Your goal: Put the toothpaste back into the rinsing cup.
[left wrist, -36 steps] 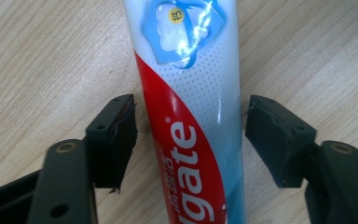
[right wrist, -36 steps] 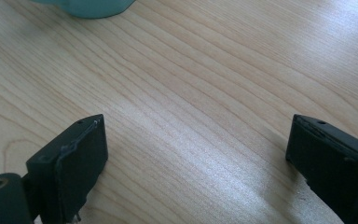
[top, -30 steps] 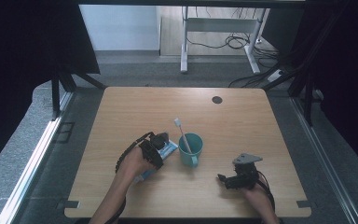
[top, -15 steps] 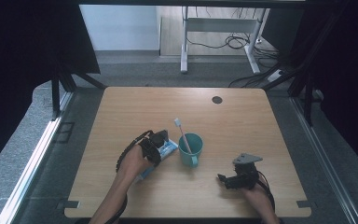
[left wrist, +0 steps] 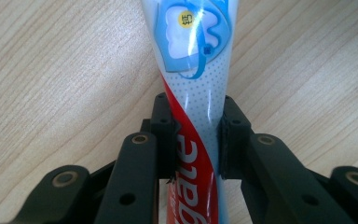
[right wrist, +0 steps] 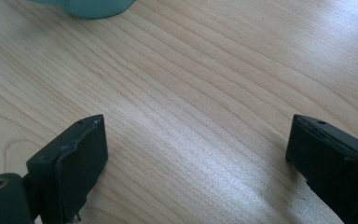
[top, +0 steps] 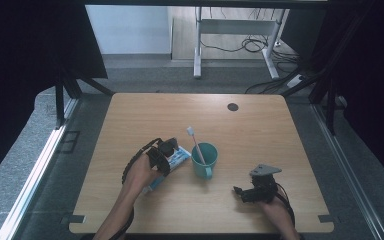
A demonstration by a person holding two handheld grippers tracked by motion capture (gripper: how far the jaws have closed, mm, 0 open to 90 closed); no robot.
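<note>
Left gripper view: left gripper is clamped on the toothpaste tube, pads pinching its narrow mid-section so the body waists in between them. Jaws have just been closing onto it. Tube lies flat on the worktop, likely laid that way so it can be taken side-on.

High view: tube sits left of centre, just left of the teal cup, which has a toothbrush standing in it, leaning far-left. Looks like the pickup step, lift not started.

Right gripper is parked near-right on the worktop, jaws wide apart, nothing between them, only bare wood; cup base is just beyond it.
</note>
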